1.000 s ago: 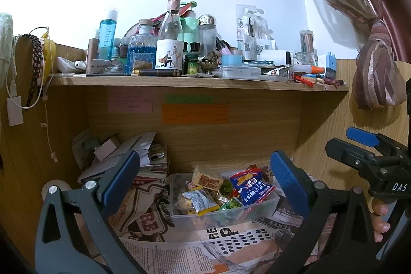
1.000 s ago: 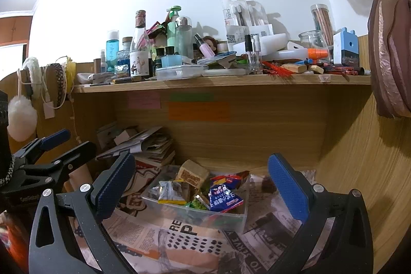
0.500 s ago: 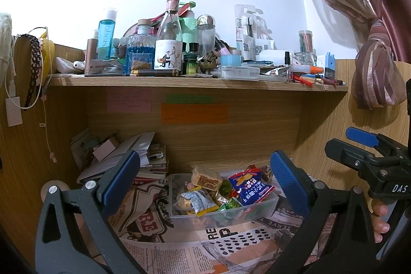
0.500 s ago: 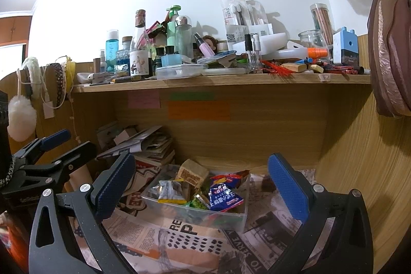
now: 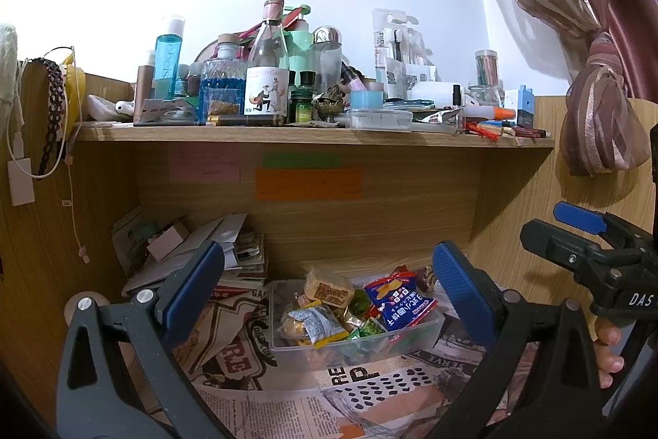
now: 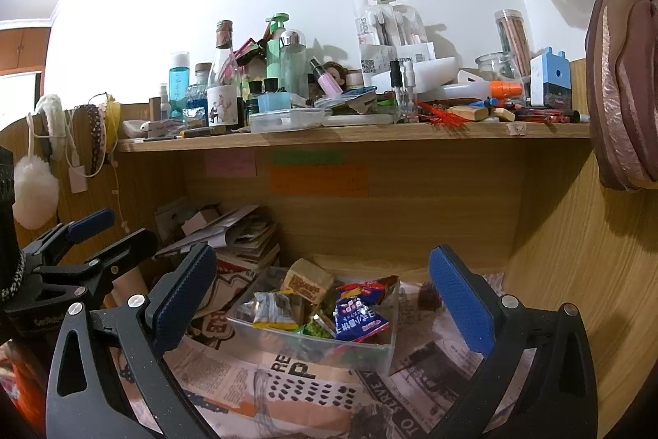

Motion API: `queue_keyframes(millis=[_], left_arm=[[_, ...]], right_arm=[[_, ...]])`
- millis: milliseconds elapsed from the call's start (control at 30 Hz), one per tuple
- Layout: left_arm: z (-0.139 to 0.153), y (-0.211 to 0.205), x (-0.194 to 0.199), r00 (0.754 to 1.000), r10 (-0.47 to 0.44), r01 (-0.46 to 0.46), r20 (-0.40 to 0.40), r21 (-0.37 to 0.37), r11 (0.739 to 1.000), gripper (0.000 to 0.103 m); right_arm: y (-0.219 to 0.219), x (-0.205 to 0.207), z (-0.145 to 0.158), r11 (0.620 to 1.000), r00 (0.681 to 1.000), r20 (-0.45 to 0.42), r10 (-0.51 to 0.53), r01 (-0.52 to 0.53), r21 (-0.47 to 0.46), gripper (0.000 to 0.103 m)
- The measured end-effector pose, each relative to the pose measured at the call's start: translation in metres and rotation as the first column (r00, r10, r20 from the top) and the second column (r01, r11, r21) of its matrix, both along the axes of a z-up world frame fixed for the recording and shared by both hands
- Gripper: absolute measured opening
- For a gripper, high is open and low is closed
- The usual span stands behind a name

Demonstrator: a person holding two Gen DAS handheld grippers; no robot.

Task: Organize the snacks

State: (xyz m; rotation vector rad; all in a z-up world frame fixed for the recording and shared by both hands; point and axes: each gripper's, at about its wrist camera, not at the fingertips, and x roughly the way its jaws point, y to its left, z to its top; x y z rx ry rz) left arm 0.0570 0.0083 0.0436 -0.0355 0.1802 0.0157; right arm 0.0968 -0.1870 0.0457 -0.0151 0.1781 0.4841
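Observation:
A clear plastic box (image 5: 432, 326) (image 6: 263, 330) stands on newspaper in the wooden cubby, filled with several snack packets: a blue chip bag (image 5: 399, 301) (image 6: 357, 313), a brown wrapped block (image 5: 329, 289) (image 6: 306, 280) and a yellow-edged packet (image 5: 314, 321) (image 6: 273, 309). My left gripper (image 5: 329, 282) is open and empty, held back from the box. My right gripper (image 6: 323, 286) is open and empty too, also short of the box. The right gripper also shows at the right edge of the left wrist view (image 5: 592, 245), and the left gripper at the left edge of the right wrist view (image 6: 82, 245).
Newspaper (image 5: 263, 402) (image 6: 296, 389) lines the cubby floor. A heap of papers and booklets (image 5: 193, 249) (image 6: 230, 233) fills the back left corner. The shelf (image 5: 312, 136) (image 6: 349, 138) above is crowded with bottles and jars. A tied curtain (image 5: 596, 118) hangs at right.

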Motion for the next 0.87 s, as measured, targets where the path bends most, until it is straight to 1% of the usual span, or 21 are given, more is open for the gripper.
queue_keyframes(millis=[333, 867], left_arm=[[0.0016, -0.005, -0.0013, 1.0, 0.004, -0.004, 0.004, 0.004, 1.0, 0.103], [-0.0019, -0.0074, 0.0019, 0.999, -0.033, 0.033, -0.009, -0.015, 0.999, 0.103]], right_arm=[[0.0011, -0.0025, 0.0003, 1.0, 1.0, 0.009, -0.001, 0.001, 0.0, 0.103], [0.002, -0.0017, -0.0008, 1.0, 1.0, 0.002, 0.003, -0.003, 0.0, 0.103]])
